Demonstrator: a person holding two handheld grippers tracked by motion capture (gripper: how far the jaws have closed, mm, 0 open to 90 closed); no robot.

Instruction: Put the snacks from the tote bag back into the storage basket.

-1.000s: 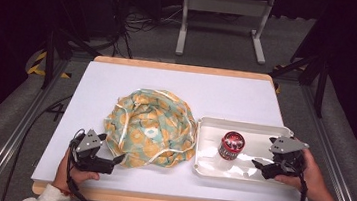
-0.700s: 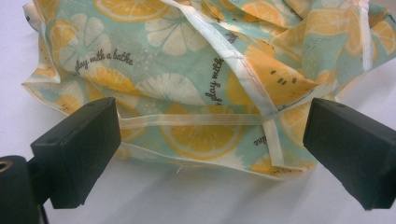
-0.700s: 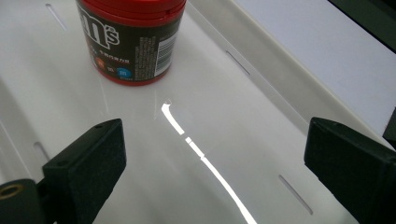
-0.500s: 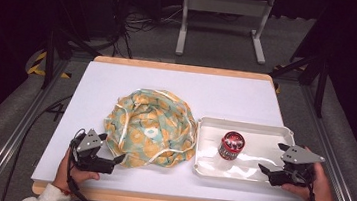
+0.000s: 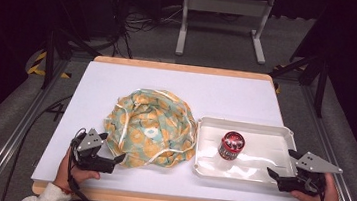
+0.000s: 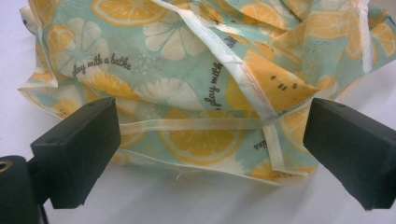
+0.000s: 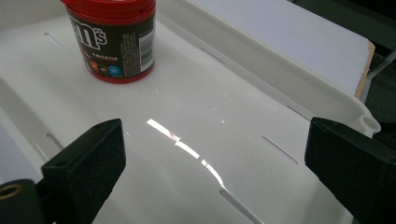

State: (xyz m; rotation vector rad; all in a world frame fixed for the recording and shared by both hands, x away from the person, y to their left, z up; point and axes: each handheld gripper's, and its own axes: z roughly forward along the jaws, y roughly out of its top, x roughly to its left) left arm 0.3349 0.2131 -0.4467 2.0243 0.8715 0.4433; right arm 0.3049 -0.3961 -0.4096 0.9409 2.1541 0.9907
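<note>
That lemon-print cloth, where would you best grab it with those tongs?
Grip the cloth at its near hem, coming in low from the person's side. That seamed edge lies flat on the table, right between the open left tongs.

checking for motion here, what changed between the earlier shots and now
The right gripper drew back toward the person, from over the tray's right end to its near right corner, jaws open and empty. The left gripper stayed open at the cloth's near edge. The red-lidded jar and cloth kept their places.
</note>
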